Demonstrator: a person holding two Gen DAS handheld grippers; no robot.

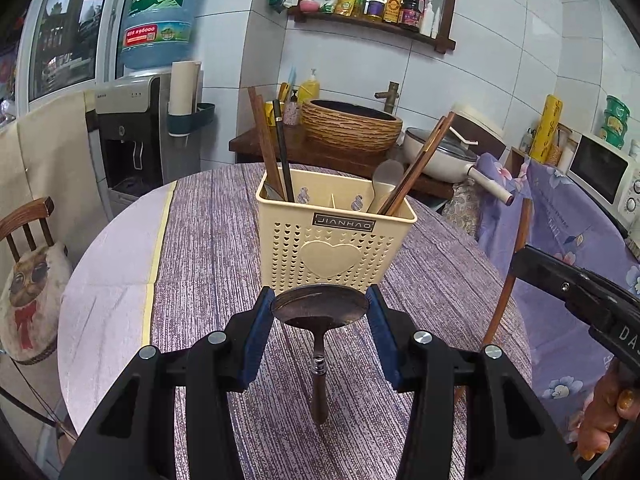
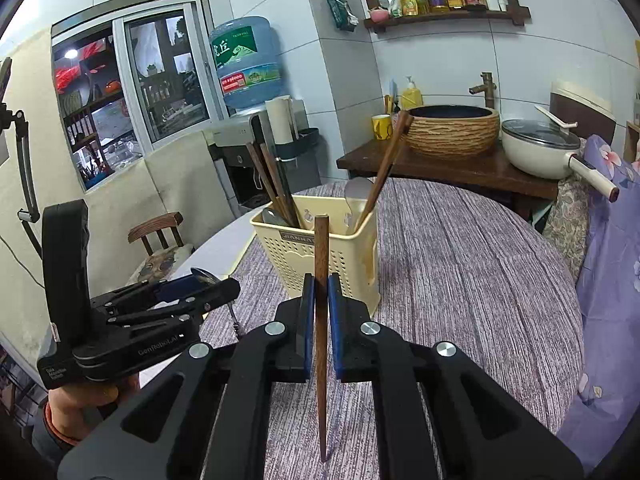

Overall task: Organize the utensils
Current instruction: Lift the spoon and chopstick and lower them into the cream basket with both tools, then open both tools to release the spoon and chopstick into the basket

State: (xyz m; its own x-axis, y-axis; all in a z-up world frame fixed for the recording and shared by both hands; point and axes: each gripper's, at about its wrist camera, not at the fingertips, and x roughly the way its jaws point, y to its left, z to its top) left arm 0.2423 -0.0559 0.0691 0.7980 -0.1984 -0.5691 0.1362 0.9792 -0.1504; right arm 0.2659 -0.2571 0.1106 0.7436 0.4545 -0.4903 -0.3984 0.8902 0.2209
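A cream perforated utensil holder stands on the round table, holding wooden chopsticks, a dark utensil and a pale spoon. My left gripper is shut on a dark metal spoon, gripped by its bowl with the handle hanging down, just in front of the holder. My right gripper is shut on a brown wooden chopstick held upright, close in front of the holder. The left gripper also shows at the left of the right wrist view.
The table has a purple striped cloth. A wooden chair with a cushion stands to the left. Behind are a water dispenser, a wicker-look basin, a white pan and a microwave.
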